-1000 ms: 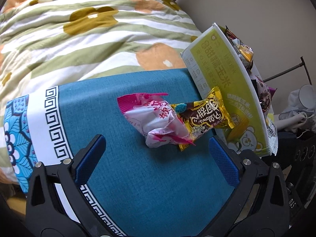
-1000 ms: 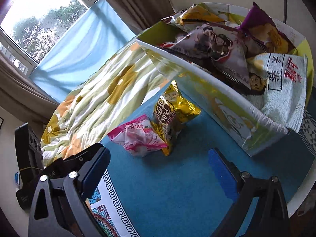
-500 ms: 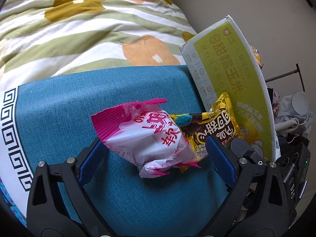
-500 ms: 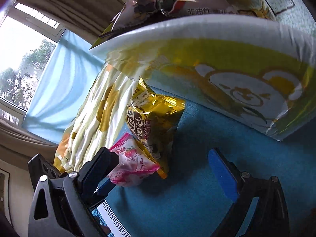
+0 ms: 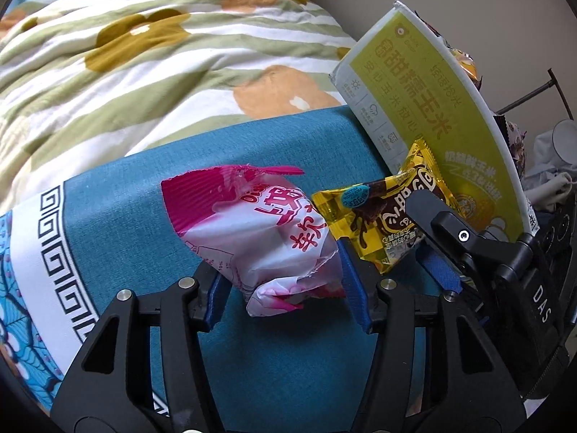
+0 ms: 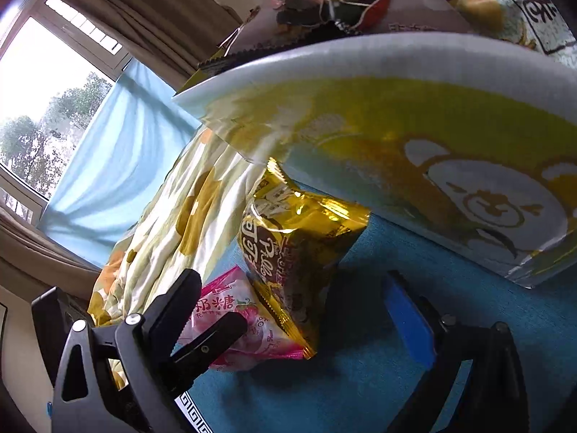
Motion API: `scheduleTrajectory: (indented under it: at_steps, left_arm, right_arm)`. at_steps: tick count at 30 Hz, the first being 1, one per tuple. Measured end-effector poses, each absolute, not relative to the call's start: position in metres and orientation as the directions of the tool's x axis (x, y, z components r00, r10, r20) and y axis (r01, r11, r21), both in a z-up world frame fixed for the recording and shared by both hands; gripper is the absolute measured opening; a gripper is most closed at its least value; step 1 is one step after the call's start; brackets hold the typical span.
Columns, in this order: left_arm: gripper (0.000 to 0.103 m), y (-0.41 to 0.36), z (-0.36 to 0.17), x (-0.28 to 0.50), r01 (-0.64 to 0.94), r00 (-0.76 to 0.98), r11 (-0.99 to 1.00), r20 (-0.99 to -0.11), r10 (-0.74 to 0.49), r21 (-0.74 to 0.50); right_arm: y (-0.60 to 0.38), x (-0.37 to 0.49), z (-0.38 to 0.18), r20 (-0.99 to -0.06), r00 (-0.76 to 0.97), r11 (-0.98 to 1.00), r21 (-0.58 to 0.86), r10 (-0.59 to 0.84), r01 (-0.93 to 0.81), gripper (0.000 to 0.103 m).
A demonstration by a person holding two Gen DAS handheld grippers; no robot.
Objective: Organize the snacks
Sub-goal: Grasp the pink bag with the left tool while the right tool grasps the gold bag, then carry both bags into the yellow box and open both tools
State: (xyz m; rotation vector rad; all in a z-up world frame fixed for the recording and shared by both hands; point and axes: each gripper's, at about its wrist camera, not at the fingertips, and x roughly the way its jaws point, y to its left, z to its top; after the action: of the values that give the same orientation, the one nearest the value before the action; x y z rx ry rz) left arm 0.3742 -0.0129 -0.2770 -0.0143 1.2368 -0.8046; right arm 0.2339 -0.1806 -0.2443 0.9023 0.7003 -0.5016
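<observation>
The left tool [image 5: 281,285] is squeezing the pink-and-white plastic candy bag [image 5: 259,238]; the right tool [image 6: 288,310], wide, is nearing the shiny gold snack packet [image 6: 292,249] beside the already half-filled yellow-green cardboard box [image 6: 414,137].

Teal cloth [image 5: 252,353] with a white key-pattern border covers the support surface. Directly on it lie a pink sweet packet [image 5: 259,238], a gold chocolate packet [image 5: 382,216] touching it, and a yellow-green box [image 5: 432,115] filled with snacks.
</observation>
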Motion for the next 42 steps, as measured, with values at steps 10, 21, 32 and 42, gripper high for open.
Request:
scheduleTrajectory:
  at_steps: [10, 21, 32, 42]
  left_arm:
    - [0.051, 0.023, -0.271, 0.379, 0.505, 0.162, 0.789, -0.859, -0.486, -0.351]
    - [0.05, 0.026, -0.255, 0.367, 0.484, 0.207, 0.813, -0.861, -0.465, -0.323]
    - [0.05, 0.034, -0.174, 0.342, 0.443, 0.348, 0.852, -0.821, -0.452, -0.281]
    - [0.05, -0.031, -0.093, 0.302, 0.408, 0.465, 0.873, -0.762, -0.451, -0.267]
  right_arm:
    - [-0.18, 0.265, -0.262, -0.787, 0.595, 0.667, 0.356, -0.163, 0.655, 0.092]
    - [-0.172, 0.281, -0.255, -0.791, 0.6, 0.794, 0.285, -0.122, 0.537, 0.046]
    - [-0.167, 0.262, -0.182, -0.726, 0.688, 0.882, 0.31, -0.022, 0.355, 0.044]
    - [-0.216, 0.227, -0.099, -0.66, 0.74, 0.918, 0.362, 0.131, 0.161, 0.044]
